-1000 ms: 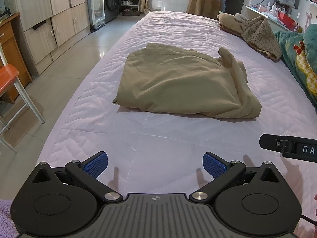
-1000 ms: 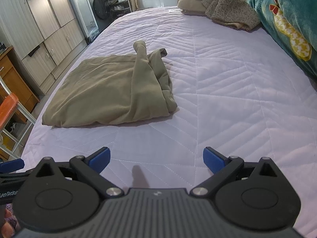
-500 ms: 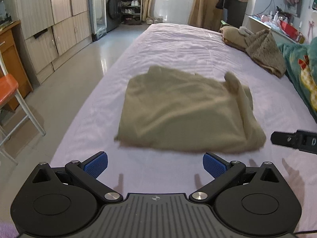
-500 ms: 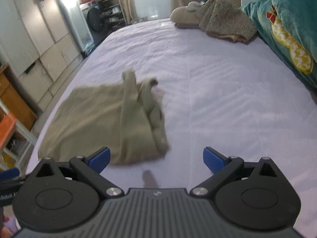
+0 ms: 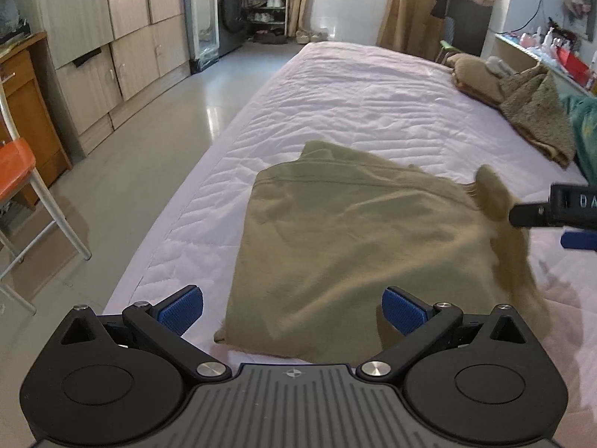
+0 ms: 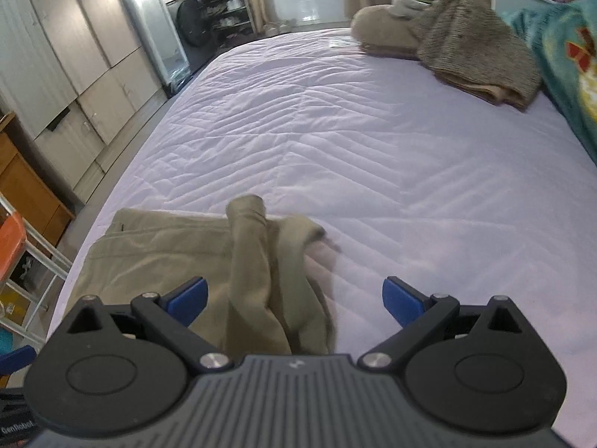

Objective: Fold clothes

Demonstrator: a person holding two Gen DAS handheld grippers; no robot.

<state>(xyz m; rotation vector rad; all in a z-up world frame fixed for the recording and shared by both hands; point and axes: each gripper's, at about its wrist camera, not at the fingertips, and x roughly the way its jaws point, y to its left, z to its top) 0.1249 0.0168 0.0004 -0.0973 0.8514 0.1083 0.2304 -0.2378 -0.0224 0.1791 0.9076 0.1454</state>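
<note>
An olive-green garment (image 5: 354,246) lies partly folded on the lilac quilted bed (image 5: 358,100), with a bunched ridge along its right side. My left gripper (image 5: 291,313) hovers open over the garment's near edge, nothing between its blue pads (image 5: 179,310). In the right wrist view the same garment (image 6: 164,254) shows its rolled ridge (image 6: 257,261) running up between the fingers. My right gripper (image 6: 294,298) is open above that ridge's near end, holding nothing. Its black body also appears in the left wrist view as the right gripper (image 5: 556,211), beside the ridge.
A brown knitted pile (image 6: 470,44) and a teal blanket (image 6: 563,59) lie at the bed's far right. Left of the bed are tiled floor, wooden cabinets (image 5: 123,52) and an orange-seated chair (image 5: 18,171). A washing machine (image 5: 231,15) stands at the back.
Both grippers have moved forward toward the garment; its near edge now lies between the left fingers and the ridge between the right fingers. Both stayed open.
</note>
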